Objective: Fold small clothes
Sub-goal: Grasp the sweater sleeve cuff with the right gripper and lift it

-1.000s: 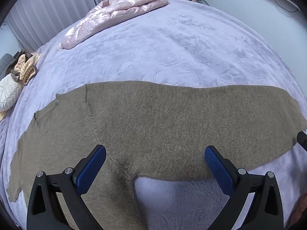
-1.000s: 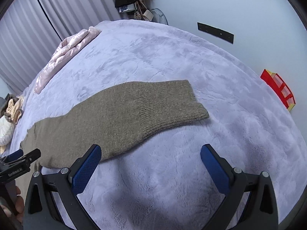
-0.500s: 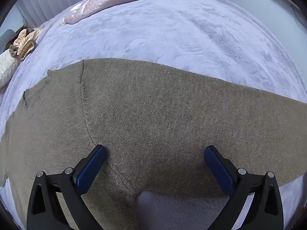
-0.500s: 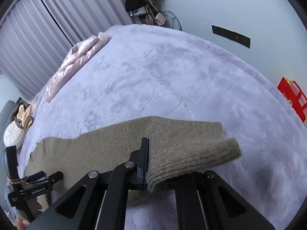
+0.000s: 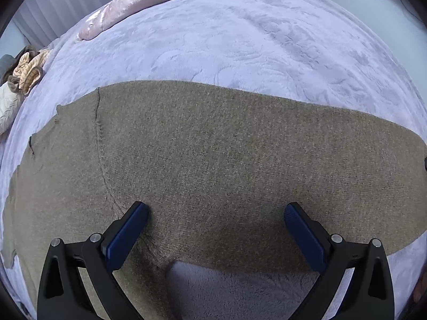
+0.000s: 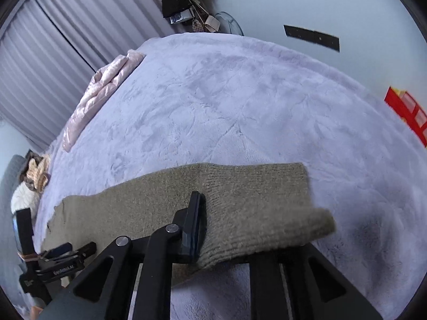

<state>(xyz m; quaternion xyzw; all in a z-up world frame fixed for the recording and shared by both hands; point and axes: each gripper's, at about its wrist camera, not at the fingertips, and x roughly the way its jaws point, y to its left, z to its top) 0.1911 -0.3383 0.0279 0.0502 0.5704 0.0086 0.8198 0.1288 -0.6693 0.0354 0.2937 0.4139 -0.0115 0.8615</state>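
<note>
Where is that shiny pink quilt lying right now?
The pink quilt lies folded at the bed's far edge by the curtains, upper left in both views, well beyond the brown sweater.

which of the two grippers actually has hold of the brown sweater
The right gripper: it is pinched shut on the ribbed sleeve cuff of the brown sweater. The left gripper hangs over the sweater with its jaws wide apart, gripping nothing.

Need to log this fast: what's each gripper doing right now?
Left gripper: open, over the olive-brown knitted sweater, holding nothing.
Right gripper: shut on the sweater's ribbed sleeve cuff.
</note>
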